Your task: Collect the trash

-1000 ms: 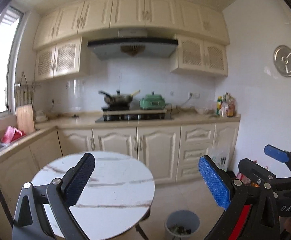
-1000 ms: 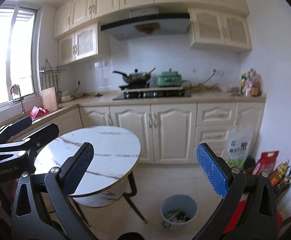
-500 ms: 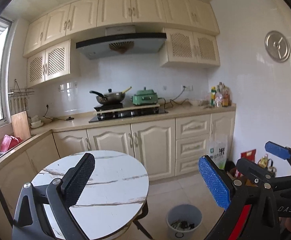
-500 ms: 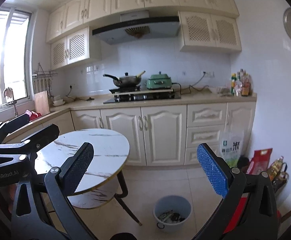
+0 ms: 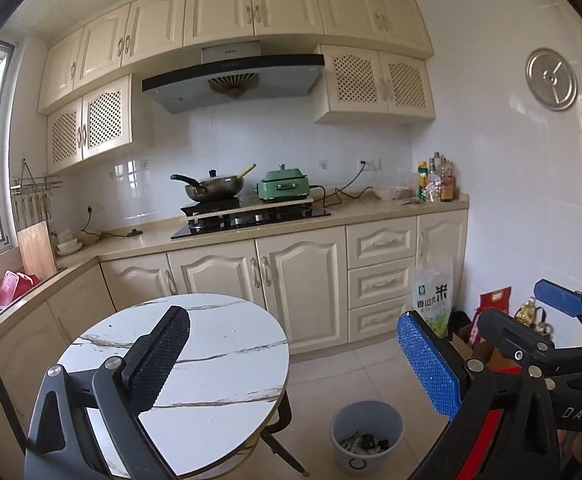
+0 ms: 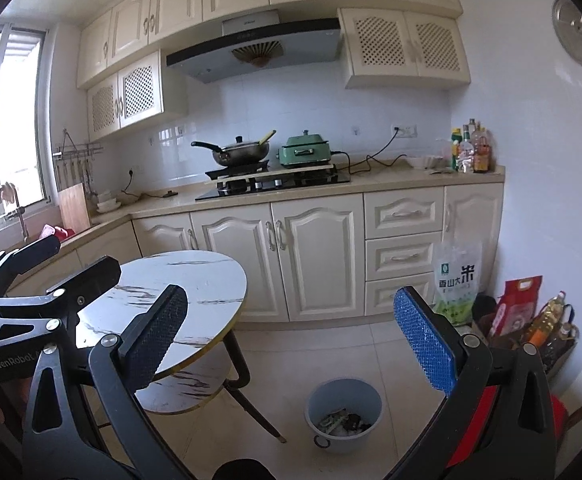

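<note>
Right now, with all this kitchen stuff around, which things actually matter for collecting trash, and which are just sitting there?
Part of the job:
- grey bin on the floor, scraps inside
- round marble table, nothing visible on top
- left gripper and right gripper, both open

Just lying about:
- wok
- green cooker
- rice bag
- counter bottles

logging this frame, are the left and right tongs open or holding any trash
Left tongs: open, holding nothing.
Right tongs: open, holding nothing.
</note>
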Demonstrator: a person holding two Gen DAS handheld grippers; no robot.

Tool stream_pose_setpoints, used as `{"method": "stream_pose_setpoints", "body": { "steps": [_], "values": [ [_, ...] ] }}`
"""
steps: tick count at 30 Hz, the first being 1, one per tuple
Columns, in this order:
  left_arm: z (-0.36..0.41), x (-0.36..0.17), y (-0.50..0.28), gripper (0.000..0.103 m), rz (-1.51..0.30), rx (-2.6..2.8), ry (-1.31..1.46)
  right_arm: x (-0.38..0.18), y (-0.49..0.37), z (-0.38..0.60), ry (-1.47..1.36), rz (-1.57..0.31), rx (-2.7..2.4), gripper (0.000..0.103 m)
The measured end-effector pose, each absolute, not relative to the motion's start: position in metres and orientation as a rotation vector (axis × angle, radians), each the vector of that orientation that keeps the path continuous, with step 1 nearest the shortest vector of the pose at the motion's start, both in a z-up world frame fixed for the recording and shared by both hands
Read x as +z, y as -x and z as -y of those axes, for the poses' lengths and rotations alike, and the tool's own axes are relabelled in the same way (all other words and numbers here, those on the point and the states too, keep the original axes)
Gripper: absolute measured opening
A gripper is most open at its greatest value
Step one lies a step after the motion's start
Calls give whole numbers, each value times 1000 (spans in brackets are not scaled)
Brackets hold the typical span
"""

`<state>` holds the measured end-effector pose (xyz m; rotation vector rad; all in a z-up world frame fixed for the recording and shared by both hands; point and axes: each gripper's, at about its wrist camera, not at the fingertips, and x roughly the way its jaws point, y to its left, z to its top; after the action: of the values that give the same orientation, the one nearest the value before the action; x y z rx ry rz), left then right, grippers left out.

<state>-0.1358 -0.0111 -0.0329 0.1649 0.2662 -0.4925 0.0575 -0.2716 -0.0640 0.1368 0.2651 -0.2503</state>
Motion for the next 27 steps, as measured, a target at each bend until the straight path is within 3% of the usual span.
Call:
{"method": "stream_pose_setpoints", "body": {
  "steps": [27],
  "values": [
    [-20,-59,166,103,-209,-432,-132,-58,-58,260,-94,-240,-220,103]
  ]
}}
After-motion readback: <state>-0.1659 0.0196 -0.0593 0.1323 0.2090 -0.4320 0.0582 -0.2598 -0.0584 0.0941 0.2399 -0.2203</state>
